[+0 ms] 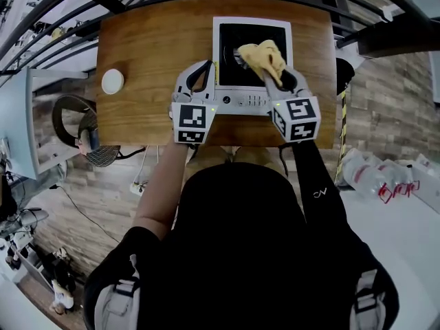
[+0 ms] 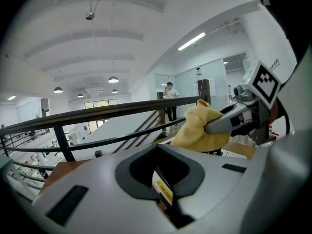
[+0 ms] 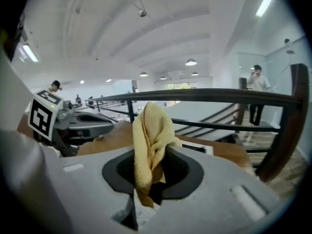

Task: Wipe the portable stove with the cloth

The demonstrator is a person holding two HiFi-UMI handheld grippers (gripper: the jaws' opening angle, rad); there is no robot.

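The portable stove (image 1: 232, 36), a black top in a white frame with a control strip along its front, sits on the wooden table (image 1: 151, 47). My right gripper (image 1: 251, 59) reaches over the stove's top, shut on the yellow cloth (image 1: 265, 56), which bunches up above the black surface. In the right gripper view the cloth (image 3: 151, 140) hangs pinched between the jaws (image 3: 148, 179). My left gripper (image 1: 205, 67) rests by the stove's left front corner, its tips together with nothing seen between them (image 2: 163, 189). From there the cloth (image 2: 200, 128) shows at the right.
A round white lid (image 1: 113, 81) lies on the table at the left. A dark metal railing (image 3: 204, 95) runs behind the table's far edge. A chair (image 1: 82, 126) stands left of the table. Plastic bags (image 1: 385, 177) lie on the floor at the right.
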